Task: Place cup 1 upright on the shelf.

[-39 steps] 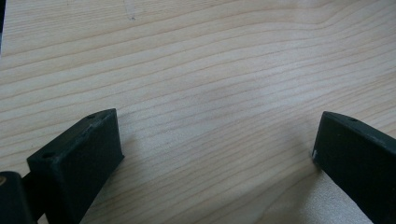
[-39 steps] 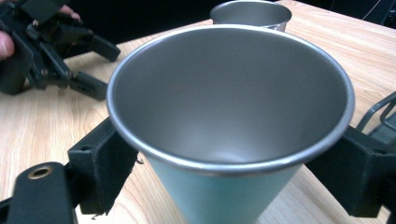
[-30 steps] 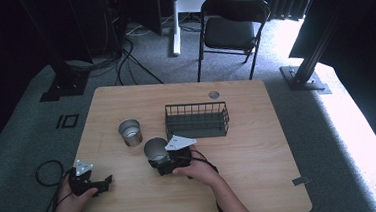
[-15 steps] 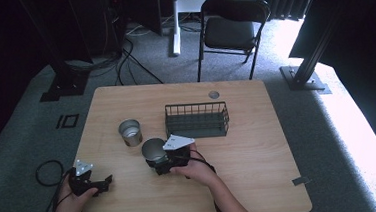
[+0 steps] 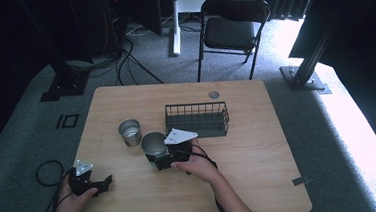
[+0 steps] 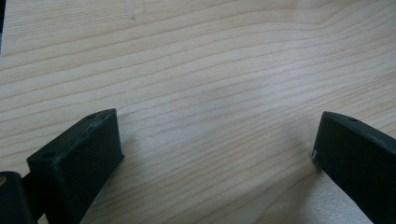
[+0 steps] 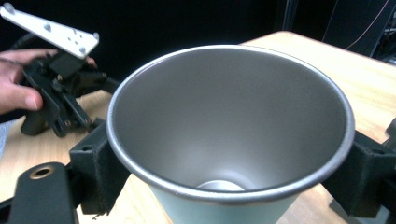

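A large steel cup [image 5: 153, 143] stands upright near the table's middle, and my right gripper [image 5: 157, 157] is shut on it from the near side. In the right gripper view the cup [image 7: 229, 126] is empty and sits between both black fingers [image 7: 95, 168], which press its wall below the rim. A smaller steel cup [image 5: 129, 132] stands just to its left, apart from it. A dark wire basket [image 5: 197, 119] stands behind and to the right. My left gripper [image 5: 92, 183] rests at the table's near left corner, its jaws [image 6: 215, 154] wide open over bare wood.
The wooden table [image 5: 259, 151] has a round cable hole [image 5: 214, 94] near its far edge. A black chair [image 5: 233, 30] stands beyond the table. A cable loops on the floor at the left [image 5: 45, 171]. The other hand and gripper [image 7: 56, 100] appear at the left in the right gripper view.
The right gripper and the large cup have shifted very slightly away from the near edge. The left gripper has stayed in place.
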